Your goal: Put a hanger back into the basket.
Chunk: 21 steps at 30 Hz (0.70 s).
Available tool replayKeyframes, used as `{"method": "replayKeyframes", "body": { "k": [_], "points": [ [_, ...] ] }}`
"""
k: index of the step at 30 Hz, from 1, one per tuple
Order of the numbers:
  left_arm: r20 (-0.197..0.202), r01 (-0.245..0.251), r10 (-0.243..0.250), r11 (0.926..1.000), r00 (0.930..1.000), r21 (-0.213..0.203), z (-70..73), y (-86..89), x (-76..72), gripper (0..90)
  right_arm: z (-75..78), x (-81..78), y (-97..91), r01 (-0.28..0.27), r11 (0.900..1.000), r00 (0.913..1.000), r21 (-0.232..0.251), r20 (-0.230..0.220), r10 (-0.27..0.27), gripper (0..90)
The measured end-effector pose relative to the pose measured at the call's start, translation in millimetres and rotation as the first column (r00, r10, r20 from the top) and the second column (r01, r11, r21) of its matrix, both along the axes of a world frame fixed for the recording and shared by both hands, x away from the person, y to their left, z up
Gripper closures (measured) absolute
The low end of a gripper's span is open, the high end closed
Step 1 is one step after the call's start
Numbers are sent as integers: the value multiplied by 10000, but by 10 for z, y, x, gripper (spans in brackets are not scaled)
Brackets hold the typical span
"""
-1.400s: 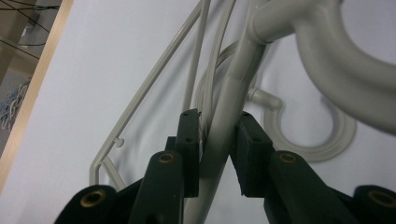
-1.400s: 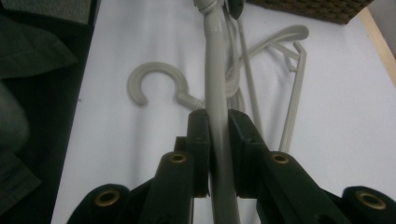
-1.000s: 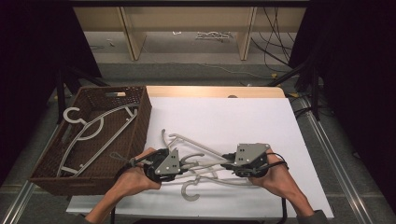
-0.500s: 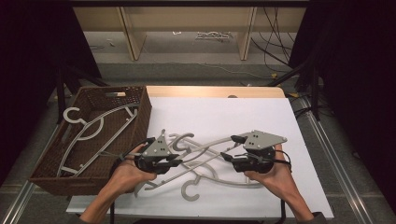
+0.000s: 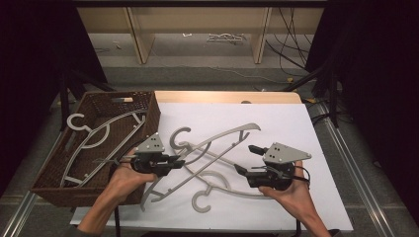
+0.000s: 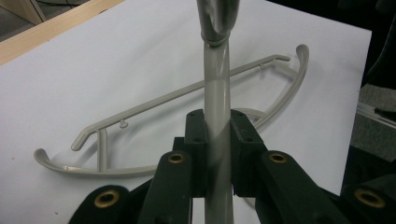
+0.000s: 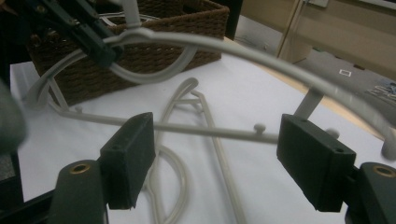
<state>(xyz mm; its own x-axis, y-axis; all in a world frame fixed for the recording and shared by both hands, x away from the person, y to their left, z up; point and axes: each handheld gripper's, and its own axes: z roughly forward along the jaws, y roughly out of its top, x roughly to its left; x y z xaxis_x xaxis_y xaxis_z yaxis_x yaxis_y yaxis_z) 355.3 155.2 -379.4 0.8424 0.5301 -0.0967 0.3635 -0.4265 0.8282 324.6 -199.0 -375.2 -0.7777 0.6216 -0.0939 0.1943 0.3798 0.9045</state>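
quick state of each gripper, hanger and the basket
left gripper: shut on the lifted hanger
right gripper: open, jaws just opened, holding nothing
lifted hanger: one end raised off the white sheet
second hanger: lying flat on the sheet
basket: open-topped, holds basket hanger

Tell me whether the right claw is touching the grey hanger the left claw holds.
Apart. The right gripper view shows the right claw just opened wide, the lifted hanger passing above its pads with a gap.

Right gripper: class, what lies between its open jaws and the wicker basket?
In the right gripper view, grey hangers on white table lie between the right gripper and basket.
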Motion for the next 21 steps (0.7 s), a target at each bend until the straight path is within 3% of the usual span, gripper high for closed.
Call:
{"method": "replayKeyframes", "body": {
  "k": [2, 3, 6, 7, 12, 20, 21],
  "points": [
    [-36, -106, 105, 9998, 9999, -194, 27, 30, -5, 795, -105, -28, -4, 16, 10000, 9996, 79, -276, -14, 265],
    [-108, -190, 187, 9995, 9998, -253, 41, 40, -13, 795, -138, -23, -8, 112, 9998, 9999, 186, -109, -110, 265],
    [117, -281, 287, 9987, 9995, -414, 93, 84, -27, 794, -203, -44, -25, 132, 9987, 9987, 496, -490, -108, 256],
    [36, -323, 326, 9980, 9995, -535, 114, 98, -38, 794, -224, -45, -40, 198, 9985, 9993, 515, -325, -181, 253],
    [117, -325, 337, 9950, 9994, -943, 248, 138, -99, 795, -313, -93, -88, 228, 9984, 9968, 526, -783, -186, 251],
    [-16, -343, 343, 9925, 9994, -1170, 483, 185, -149, 794, -366, -113, -95, 183, 9983, 9974, 547, -708, -144, 238],
    [186, -272, 293, 9939, 9994, -1068, 557, 202, -168, 795, -376, -116, -90, 239, 9979, 9973, 602, -709, -196, 234]
  ]
}}
